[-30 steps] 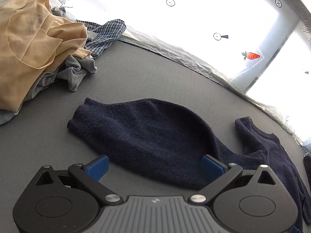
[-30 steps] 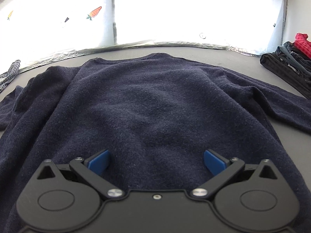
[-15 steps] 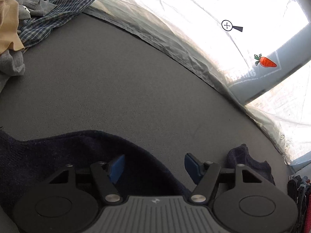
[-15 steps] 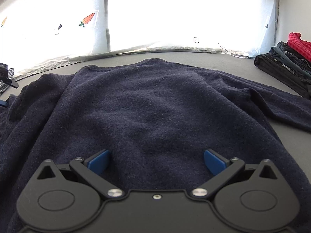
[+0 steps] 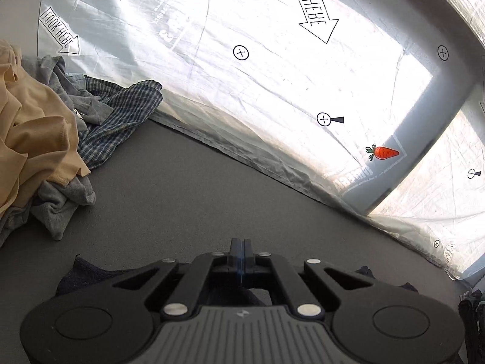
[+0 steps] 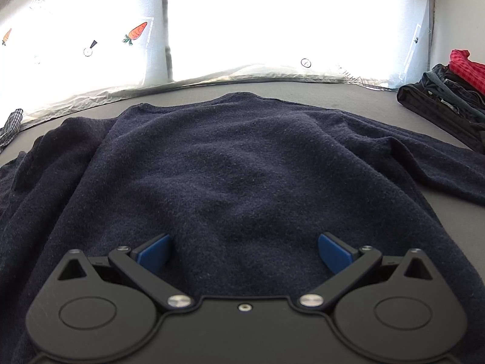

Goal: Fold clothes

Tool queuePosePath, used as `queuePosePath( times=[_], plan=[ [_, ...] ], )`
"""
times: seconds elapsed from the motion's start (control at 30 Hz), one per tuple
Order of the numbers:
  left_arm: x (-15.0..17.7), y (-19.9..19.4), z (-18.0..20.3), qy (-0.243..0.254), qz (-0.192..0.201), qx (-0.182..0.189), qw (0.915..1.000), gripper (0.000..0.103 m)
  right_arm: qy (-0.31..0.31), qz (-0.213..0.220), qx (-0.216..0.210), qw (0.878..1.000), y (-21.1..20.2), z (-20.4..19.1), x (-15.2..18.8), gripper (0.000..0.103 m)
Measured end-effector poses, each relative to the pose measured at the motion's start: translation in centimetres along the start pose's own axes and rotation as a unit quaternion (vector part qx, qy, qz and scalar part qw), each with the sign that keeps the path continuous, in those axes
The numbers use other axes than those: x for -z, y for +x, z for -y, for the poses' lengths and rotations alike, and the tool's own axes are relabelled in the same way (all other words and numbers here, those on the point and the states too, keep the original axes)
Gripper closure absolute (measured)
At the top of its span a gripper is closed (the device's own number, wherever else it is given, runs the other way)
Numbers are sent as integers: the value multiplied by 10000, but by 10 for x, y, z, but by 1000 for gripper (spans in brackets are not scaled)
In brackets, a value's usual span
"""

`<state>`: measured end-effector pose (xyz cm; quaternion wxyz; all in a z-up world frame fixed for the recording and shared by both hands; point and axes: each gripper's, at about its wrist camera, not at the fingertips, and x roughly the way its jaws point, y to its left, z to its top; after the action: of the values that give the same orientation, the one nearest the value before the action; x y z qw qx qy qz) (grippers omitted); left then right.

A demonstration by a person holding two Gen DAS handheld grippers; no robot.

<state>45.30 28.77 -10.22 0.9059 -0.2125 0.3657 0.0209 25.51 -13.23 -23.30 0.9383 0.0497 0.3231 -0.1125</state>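
Your left gripper (image 5: 241,250) has its jaws pressed together, the blue pads meeting with no gap; dark navy cloth shows just below and to either side of the housing, but you cannot tell from this view whether any of it is pinched between them. Ahead of those jaws lies bare grey table (image 5: 188,194), and beyond that a crinkled plastic sheet (image 5: 257,97) backlit by bright windows. Printed on it are arrows reading "LOOK HERE" in mirrored letters, small circled crosses, and a carrot sticker (image 5: 383,152) up and to the right of the jaws. Far to the left of the jaws sits a heap of unfolded clothes (image 5: 45,139): a tan garment, grey pieces and a blue checked shirt. Your right gripper (image 6: 242,253) has its jaws wide apart, the two blue pads hovering over the lower body of the navy sweater (image 6: 242,176), which lies spread flat straight ahead of them, neckline at the far end, sleeves out to both sides. Up and to the right of these jaws is a stack of folded clothes (image 6: 445,103), dark pieces with a red one on top.
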Motion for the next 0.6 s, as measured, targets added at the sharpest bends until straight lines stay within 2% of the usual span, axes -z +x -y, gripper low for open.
queuePosePath(
  times=[0.03,0.1,0.13,0.3,0.43,0.6],
  plan=[
    [2,-3,-1,9,-89,-4,10000,101,0,1,-2,10000,0,0,0,0],
    [12,1,-3,-40,-320,-53,9995,87,7,4,-14,10000,-1,1,0,0],
    [18,4,-4,-101,-439,-76,9990,84,12,6,-21,10000,-1,1,0,0],
    [44,23,-2,-264,-893,82,9956,48,-15,4,4,10000,-1,0,1,0],
    [47,42,10,46,-1065,-36,9943,42,-11,2,0,10000,-1,1,0,0],
    [40,72,16,52,-1259,75,9920,40,-18,-3,7,10000,0,1,0,0]
  ],
)
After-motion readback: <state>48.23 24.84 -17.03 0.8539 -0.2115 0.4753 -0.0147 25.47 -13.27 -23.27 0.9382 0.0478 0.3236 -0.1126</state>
